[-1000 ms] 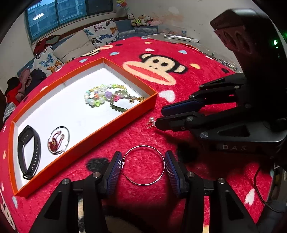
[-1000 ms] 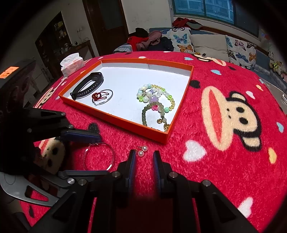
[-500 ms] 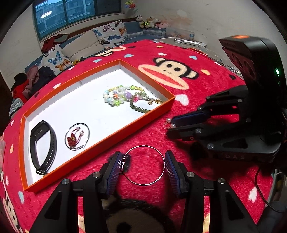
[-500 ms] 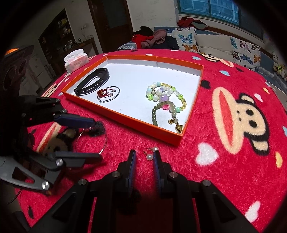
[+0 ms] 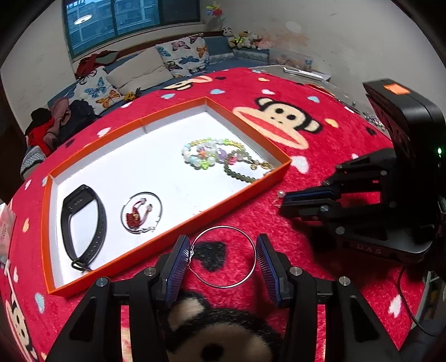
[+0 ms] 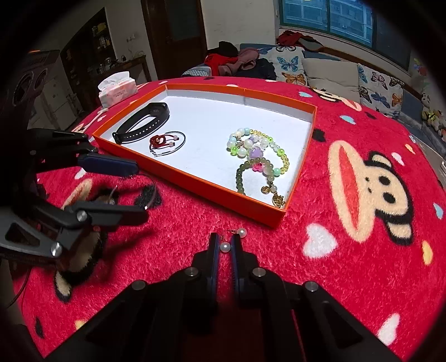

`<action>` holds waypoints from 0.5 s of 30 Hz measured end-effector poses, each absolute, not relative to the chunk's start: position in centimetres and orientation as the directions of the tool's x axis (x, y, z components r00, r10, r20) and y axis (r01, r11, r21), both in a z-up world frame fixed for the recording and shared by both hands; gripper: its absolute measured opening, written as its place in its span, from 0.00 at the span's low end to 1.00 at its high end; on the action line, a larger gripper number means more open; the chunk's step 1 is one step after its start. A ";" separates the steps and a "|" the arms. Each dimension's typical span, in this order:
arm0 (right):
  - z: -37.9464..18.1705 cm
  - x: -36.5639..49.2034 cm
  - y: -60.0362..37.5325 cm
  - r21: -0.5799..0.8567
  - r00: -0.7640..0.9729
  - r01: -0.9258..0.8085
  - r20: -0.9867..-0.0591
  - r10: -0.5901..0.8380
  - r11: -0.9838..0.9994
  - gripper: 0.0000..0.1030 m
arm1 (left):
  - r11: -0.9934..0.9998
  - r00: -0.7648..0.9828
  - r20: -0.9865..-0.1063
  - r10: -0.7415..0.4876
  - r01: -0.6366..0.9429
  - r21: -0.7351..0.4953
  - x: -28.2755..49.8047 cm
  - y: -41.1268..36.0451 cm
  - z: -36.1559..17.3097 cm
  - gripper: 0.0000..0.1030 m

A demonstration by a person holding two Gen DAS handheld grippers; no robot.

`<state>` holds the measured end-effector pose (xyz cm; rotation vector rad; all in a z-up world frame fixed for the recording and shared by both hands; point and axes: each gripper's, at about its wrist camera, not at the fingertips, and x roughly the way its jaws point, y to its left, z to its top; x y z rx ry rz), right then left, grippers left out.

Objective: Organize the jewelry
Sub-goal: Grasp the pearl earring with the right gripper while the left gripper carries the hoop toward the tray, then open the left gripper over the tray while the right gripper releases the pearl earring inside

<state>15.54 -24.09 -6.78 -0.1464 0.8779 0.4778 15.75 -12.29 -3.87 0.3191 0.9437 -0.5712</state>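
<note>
Hoop earring (image 5: pixel 225 256) pinched across left tool (image 5: pixel 223 260); pearl earring (image 6: pixel 224 246) clamped in right tool (image 6: pixel 224 247).

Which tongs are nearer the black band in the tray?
Left. The left tongs sit by the tray's near rim, holding the hoop off the band's end; the right tongs are by the far corner.

Your light: dim indoor, from overhead, ceiling lamp reflection (image 5: pixel 83 19) in the dark window | tray floor (image 5: pixel 156 178) bright, near glare | soft shadows under your grippers | fisheye bends edges, black vignette | focus fairly sharp
</note>
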 end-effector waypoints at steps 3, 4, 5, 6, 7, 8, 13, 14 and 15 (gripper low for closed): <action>-6.5 15.3 -24.1 0.068 0.547 -0.460 -0.763 0.343 0.885 0.10 | 0.821 0.473 -0.822 -0.317 0.570 0.011 16.2 -11.5 -3.2 0.51; -6.4 15.3 -24.1 0.070 0.548 -0.461 -0.761 0.346 0.885 0.10 | 0.826 0.479 -0.819 -0.317 0.564 0.010 16.4 -11.2 -2.9 0.51; -6.2 15.2 -24.2 0.073 0.550 -0.461 -0.759 0.350 0.884 0.10 | 0.830 0.484 -0.816 -0.315 0.558 0.011 16.5 -11.0 -2.6 0.51; -6.0 15.1 -24.2 0.077 0.553 -0.462 -0.754 0.355 0.884 0.10 | 0.834 0.492 -0.812 -0.313 0.552 0.013 16.8 -10.7 -2.3 0.51; -5.8 15.1 -24.3 0.077 0.556 -0.461 -0.752 0.355 0.884 0.10 | 0.838 0.499 -0.809 -0.311 0.546 0.015 17.0 -10.5 -2.0 0.51; -5.5 15.1 -24.3 0.076 0.561 -0.460 -0.747 0.356 0.885 0.10 | 0.842 0.506 -0.806 -0.308 0.540 0.016 17.3 -10.2 -1.7 0.51; -3.8 15.3 -24.4 0.089 0.587 -0.458 -0.717 0.376 0.884 0.10 | 0.861 0.536 -0.792 -0.292 0.509 0.027 19.1 -9.4 -0.4 0.51; -3.4 15.6 -24.4 0.094 0.593 -0.458 -0.708 0.382 0.884 0.10 | 0.864 0.538 -0.792 -0.287 0.502 0.028 19.7 -9.2 -0.3 0.51; -3.0 15.9 -24.3 0.096 0.600 -0.456 -0.701 0.385 0.885 0.10 | 0.868 0.538 -0.794 -0.282 0.496 0.029 20.2 -9.1 -0.3 0.51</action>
